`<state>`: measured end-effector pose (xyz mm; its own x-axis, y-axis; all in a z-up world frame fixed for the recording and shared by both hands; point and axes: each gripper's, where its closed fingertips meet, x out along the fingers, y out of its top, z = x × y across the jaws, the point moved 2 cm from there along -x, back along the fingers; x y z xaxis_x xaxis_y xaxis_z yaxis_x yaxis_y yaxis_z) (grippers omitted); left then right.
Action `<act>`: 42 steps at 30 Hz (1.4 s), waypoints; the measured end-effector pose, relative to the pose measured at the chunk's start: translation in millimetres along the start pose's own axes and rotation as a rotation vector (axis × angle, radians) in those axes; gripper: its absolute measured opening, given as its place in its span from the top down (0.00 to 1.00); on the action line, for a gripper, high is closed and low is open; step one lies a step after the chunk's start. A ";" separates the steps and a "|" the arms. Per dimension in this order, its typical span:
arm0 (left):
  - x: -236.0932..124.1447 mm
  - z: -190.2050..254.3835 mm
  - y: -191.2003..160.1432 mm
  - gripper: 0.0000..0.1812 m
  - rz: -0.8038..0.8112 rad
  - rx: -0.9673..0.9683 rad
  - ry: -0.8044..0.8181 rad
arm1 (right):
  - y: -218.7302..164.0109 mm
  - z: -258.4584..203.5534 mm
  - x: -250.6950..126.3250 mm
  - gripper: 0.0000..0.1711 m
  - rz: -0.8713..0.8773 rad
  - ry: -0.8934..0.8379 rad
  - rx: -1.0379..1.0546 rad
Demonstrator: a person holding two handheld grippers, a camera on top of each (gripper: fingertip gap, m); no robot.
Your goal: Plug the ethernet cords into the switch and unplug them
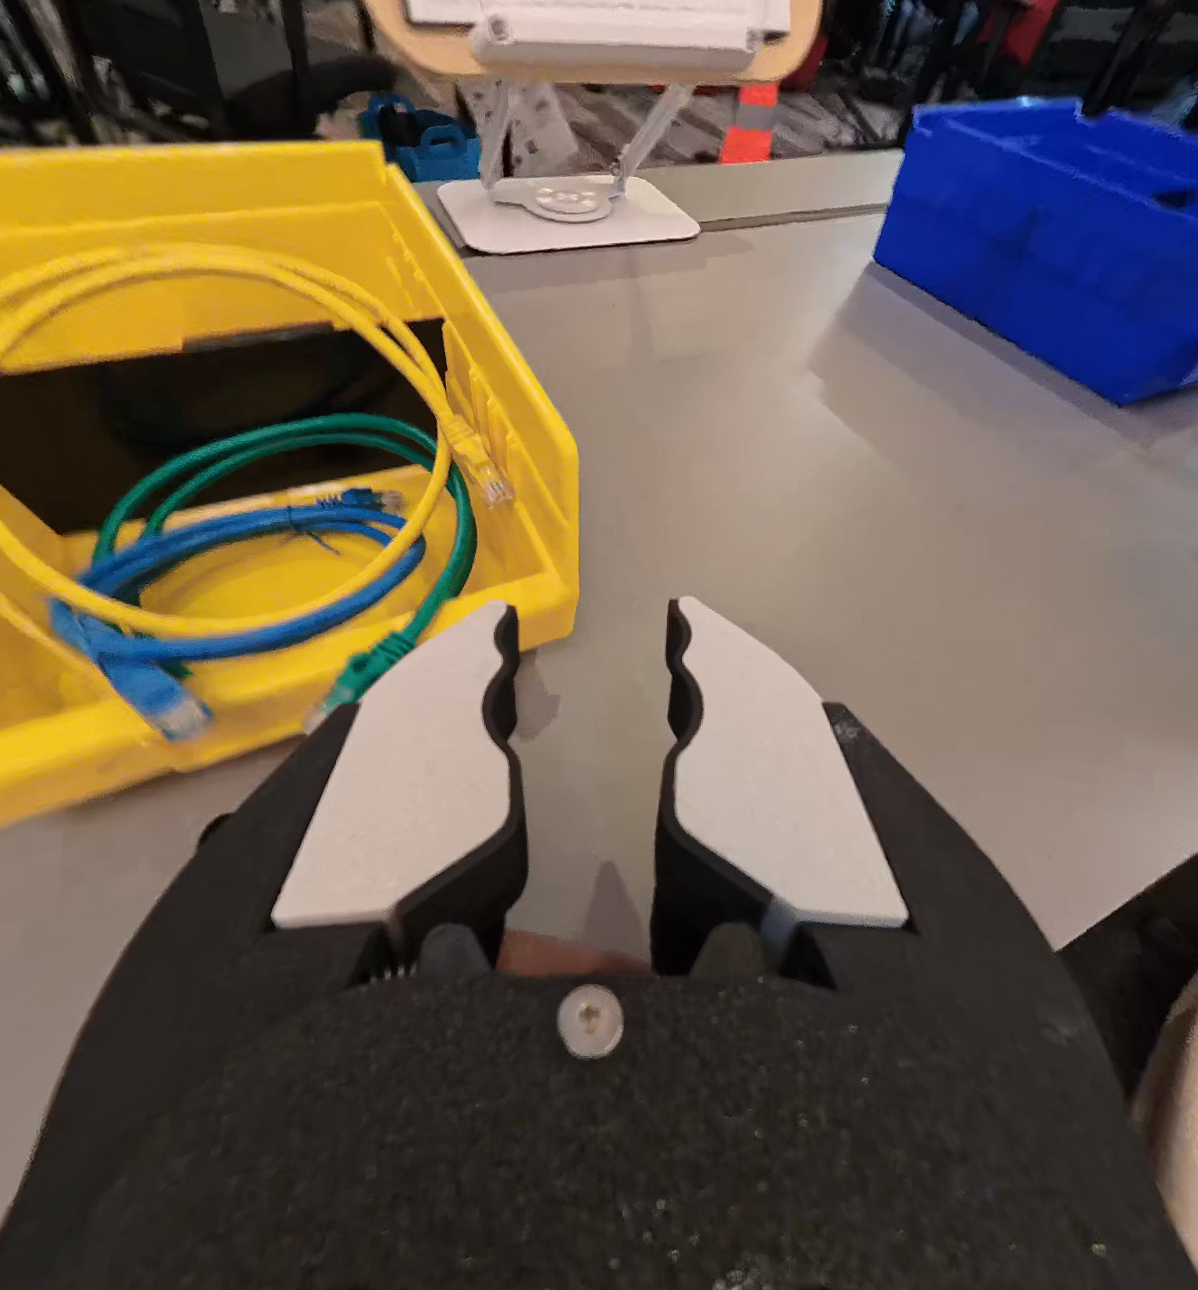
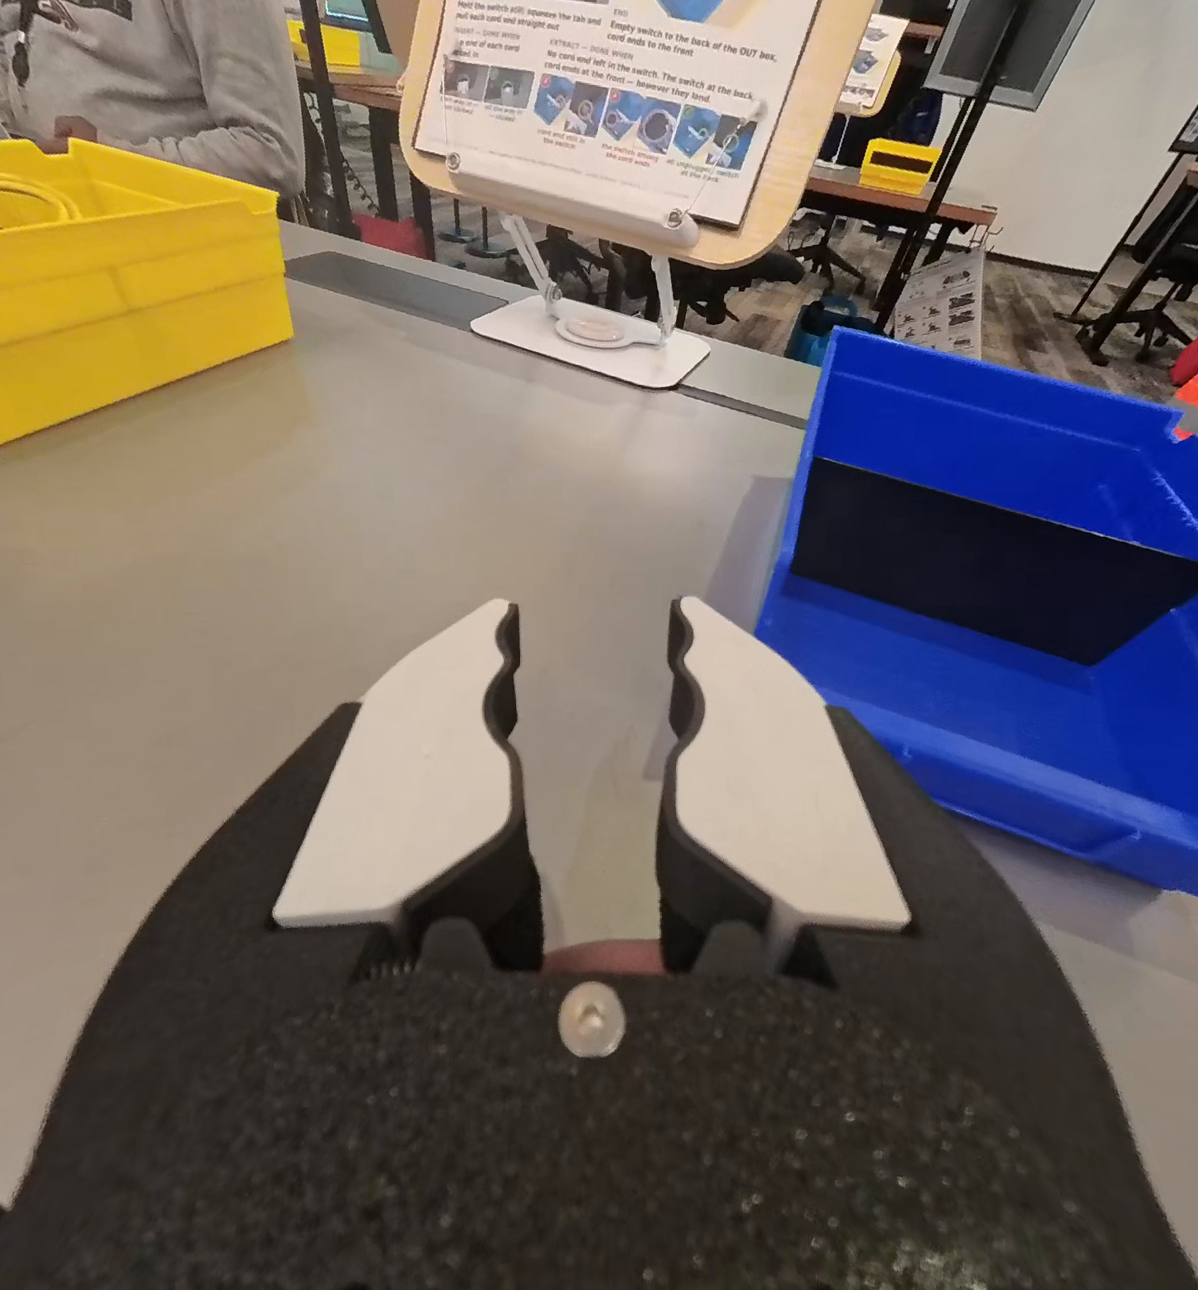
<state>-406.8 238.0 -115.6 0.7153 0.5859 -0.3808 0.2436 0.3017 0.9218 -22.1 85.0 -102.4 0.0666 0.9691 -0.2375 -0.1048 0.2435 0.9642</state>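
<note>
A yellow bin (image 1: 512, 391) at the left holds three coiled ethernet cords: a yellow cord (image 1: 163, 279), a green cord (image 1: 463, 530) and a blue cord (image 1: 247, 530). Their plugs lie toward the bin's front lip. A black divider (image 1: 163, 419) stands across the bin behind them. No switch shows in either view. My left gripper (image 1: 589, 614) is open and empty over the grey table, just right of the bin's front corner. My right gripper (image 2: 592, 614) is open and empty over the table, just left of a blue bin (image 2: 1001, 733).
The blue bin (image 1: 1070, 251), with a dark divider (image 2: 987, 558), holds nothing that I can see. An instruction board on a white stand (image 2: 589, 342) stands at the table's far edge. The yellow bin (image 2: 107, 307) shows far left. A person (image 2: 149, 84) sits behind it.
</note>
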 end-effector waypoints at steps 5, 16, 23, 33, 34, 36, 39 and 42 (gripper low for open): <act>1.2 -7.6 31.5 0.79 -0.197 0.242 -0.259 | -0.6 -3.2 -1.2 0.76 0.002 0.025 0.012; 135.1 -168.3 104.7 0.75 -0.751 0.782 -0.017 | -10.4 -17.7 6.7 0.76 -0.046 0.075 -0.009; 160.1 -180.7 69.3 0.92 -1.043 0.895 -0.184 | -21.7 -21.8 7.2 0.76 -0.081 0.077 -0.030; 113.2 -168.1 173.3 0.96 -0.672 1.011 -0.002 | -23.0 -24.2 7.6 0.77 -0.091 0.092 -0.025; 102.7 -164.7 191.4 0.96 -0.613 1.014 0.031 | -21.7 -25.6 8.0 0.77 -0.087 0.096 -0.029; 80.9 -153.0 228.3 0.96 -0.483 1.012 0.092 | -18.3 -29.1 8.5 0.77 -0.077 0.106 -0.040; 48.7 -119.0 277.9 0.96 -0.283 0.970 0.118 | -13.2 -35.5 9.0 0.77 -0.063 0.120 -0.061; 28.2 -63.0 309.9 0.96 -0.121 0.878 0.037 | -8.7 -41.5 8.2 0.78 -0.051 0.134 -0.077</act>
<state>-352.5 395.4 154.7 0.6342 0.6163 -0.4669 0.7415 -0.3136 0.5932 -61.8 92.5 -117.6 -0.0586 0.9508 -0.3041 -0.1811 0.2894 0.9399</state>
